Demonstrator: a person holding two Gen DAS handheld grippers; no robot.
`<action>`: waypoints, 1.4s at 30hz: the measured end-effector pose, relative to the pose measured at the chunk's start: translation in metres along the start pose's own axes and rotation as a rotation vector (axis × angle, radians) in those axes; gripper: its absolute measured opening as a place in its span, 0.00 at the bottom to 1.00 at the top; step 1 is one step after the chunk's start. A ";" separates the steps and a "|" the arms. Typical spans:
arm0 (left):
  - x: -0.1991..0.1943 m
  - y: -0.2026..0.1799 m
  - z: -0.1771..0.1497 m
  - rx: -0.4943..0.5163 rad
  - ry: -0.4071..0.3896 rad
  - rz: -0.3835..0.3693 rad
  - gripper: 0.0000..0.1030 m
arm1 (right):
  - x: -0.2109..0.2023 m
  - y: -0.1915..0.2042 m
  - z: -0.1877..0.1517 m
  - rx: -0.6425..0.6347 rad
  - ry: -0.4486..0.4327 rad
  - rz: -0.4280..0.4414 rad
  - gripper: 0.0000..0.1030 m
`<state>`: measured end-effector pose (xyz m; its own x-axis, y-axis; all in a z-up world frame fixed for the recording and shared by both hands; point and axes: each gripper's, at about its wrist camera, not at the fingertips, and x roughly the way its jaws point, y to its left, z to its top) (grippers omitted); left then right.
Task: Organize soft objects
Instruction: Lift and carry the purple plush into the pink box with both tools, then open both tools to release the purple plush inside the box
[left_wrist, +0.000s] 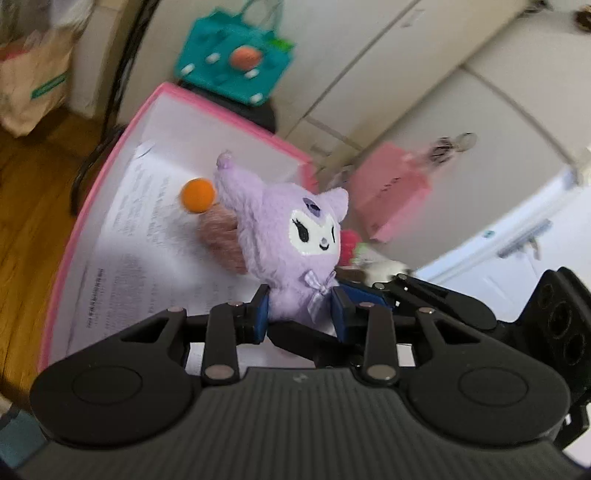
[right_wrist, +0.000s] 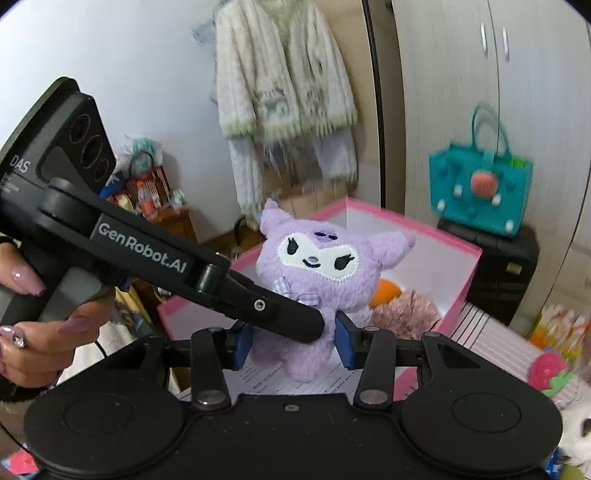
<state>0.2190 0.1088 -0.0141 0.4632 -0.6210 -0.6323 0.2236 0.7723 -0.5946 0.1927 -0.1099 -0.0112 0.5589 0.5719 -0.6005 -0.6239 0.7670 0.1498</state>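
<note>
A purple plush toy (left_wrist: 291, 243) with a white face hangs over a pink-rimmed box (left_wrist: 110, 155). My left gripper (left_wrist: 301, 312) is shut on the plush's lower body. In the right wrist view the plush (right_wrist: 314, 280) sits between the blue pads of my right gripper (right_wrist: 293, 343), which stands open around its lower body; the left gripper's arm (right_wrist: 184, 266) crosses in front. An orange ball (left_wrist: 197, 195) and a brownish fuzzy toy (left_wrist: 221, 240) lie in the box on printed paper.
A teal bag (left_wrist: 232, 59) stands on a dark case behind the box; it also shows in the right wrist view (right_wrist: 480, 184). A pink bag (left_wrist: 391, 192), a strawberry plush (right_wrist: 550, 369), a hanging white fur coat (right_wrist: 284, 74), wardrobe doors and a wooden floor (left_wrist: 33, 221) surround.
</note>
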 end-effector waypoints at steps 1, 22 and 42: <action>0.007 0.004 0.005 -0.009 0.009 0.024 0.32 | 0.011 -0.005 0.003 0.011 0.023 0.013 0.49; 0.045 0.032 0.035 -0.046 0.003 0.242 0.37 | 0.099 -0.027 0.025 -0.046 0.266 -0.081 0.55; -0.066 -0.074 -0.027 0.386 -0.030 0.228 0.41 | -0.063 0.001 0.003 -0.062 0.080 -0.118 0.55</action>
<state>0.1485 0.0886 0.0579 0.5610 -0.4292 -0.7078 0.4142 0.8859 -0.2089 0.1581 -0.1445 0.0294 0.5868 0.4519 -0.6718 -0.5904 0.8067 0.0270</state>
